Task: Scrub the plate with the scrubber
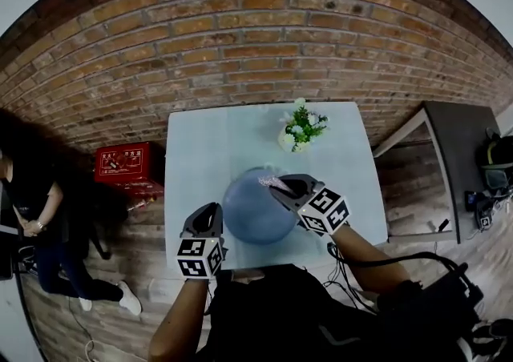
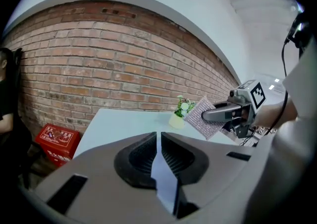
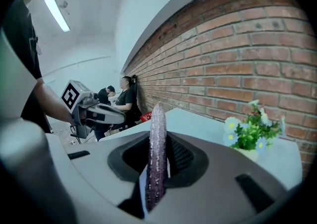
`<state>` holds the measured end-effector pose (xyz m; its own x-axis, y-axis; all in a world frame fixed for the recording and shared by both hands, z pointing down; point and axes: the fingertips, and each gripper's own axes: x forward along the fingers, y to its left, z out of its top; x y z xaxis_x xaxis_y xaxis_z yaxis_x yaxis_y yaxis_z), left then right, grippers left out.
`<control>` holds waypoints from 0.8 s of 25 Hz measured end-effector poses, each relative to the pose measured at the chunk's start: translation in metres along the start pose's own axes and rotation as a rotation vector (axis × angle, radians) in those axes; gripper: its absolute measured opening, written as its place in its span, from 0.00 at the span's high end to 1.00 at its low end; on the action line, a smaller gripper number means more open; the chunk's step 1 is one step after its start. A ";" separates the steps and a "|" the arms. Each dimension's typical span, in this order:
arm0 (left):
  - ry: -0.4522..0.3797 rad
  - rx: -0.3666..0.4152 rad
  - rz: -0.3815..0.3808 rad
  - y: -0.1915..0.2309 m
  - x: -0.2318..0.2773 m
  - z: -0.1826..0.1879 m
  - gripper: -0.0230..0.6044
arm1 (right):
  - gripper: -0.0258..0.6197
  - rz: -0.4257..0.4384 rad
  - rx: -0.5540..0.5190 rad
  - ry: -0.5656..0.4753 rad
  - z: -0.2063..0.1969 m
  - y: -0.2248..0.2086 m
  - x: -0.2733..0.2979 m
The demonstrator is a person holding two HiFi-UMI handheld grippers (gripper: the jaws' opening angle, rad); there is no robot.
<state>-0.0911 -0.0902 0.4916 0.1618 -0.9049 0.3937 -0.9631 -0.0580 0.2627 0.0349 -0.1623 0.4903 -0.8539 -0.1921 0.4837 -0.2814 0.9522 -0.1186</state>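
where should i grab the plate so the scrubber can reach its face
Its thin rim at the near left, coming in edge-on, where the left gripper is shut on it. The plate is a flat disc, so only the rim fits the jaws, leaving its face to the scrubber.

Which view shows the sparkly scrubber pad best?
The left gripper view: the sparkly silver-pink scrubber pad shows its flat face, held by the right gripper. The right gripper view sees it edge-on; the head view, only a small glint.
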 end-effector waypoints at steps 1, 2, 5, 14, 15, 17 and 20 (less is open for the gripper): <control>0.016 -0.018 0.006 0.001 0.003 -0.007 0.94 | 0.84 0.017 -0.003 0.008 -0.003 -0.002 0.004; 0.031 -0.036 0.014 0.002 0.005 -0.013 0.94 | 0.84 0.031 -0.006 0.017 -0.006 -0.004 0.008; 0.069 -0.060 0.069 0.009 0.012 -0.031 0.95 | 0.84 0.073 -0.013 0.053 -0.018 -0.010 0.022; 0.137 -0.108 0.153 0.026 0.022 -0.065 0.94 | 0.84 0.194 -0.043 0.163 -0.048 -0.016 0.065; 0.147 -0.109 0.157 0.028 0.024 -0.069 0.94 | 0.84 0.212 -0.045 0.181 -0.051 -0.015 0.070; 0.175 -0.114 0.172 0.031 0.026 -0.080 0.94 | 0.84 0.254 -0.038 0.223 -0.058 -0.013 0.077; 0.224 -0.113 0.195 0.036 0.029 -0.097 0.94 | 0.84 0.316 -0.026 0.277 -0.067 -0.008 0.089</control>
<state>-0.1007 -0.0778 0.5977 0.0317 -0.7782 0.6272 -0.9527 0.1661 0.2543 -0.0095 -0.1707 0.5921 -0.7451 0.1785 0.6426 -0.0100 0.9604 -0.2785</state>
